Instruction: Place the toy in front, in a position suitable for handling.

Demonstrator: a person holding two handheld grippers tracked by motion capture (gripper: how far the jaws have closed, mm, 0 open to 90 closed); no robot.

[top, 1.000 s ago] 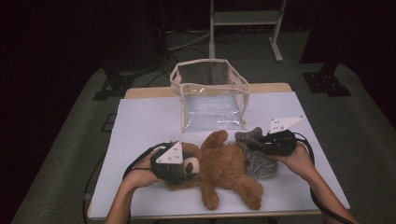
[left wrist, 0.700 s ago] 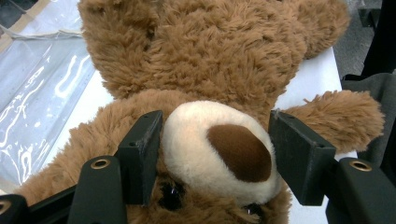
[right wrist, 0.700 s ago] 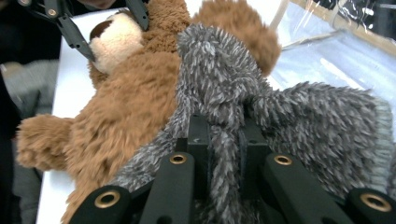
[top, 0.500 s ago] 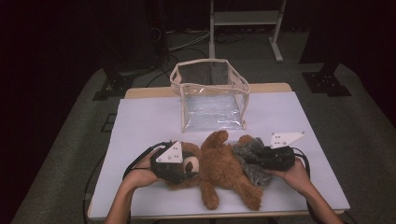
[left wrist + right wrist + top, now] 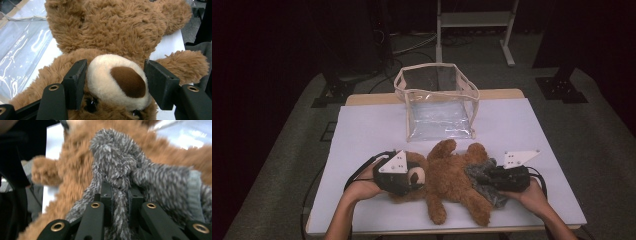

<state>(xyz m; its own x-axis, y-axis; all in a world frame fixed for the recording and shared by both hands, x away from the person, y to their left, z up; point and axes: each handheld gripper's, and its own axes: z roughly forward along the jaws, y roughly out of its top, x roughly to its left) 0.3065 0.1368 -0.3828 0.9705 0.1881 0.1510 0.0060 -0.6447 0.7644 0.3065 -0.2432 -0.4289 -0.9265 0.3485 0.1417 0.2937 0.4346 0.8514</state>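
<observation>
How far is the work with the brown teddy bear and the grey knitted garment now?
Done: the brown plush teddy bear lies flat on the table. In hand: the left hand-held gripper clamps its muzzle, while the right hand-held gripper pinches the grey knitted garment over its lower body. Left: the garment looks bunched, not yet fitted.

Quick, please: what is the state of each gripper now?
Left gripper: closed on the teddy bear, at its snout.
Right gripper: shut on the grey knit garment.

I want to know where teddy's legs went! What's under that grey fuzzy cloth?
The grey knitted cloth lies over the teddy bear, covering part of its lower body. One brown leg pokes out below; the covered part can't be seen.
</observation>
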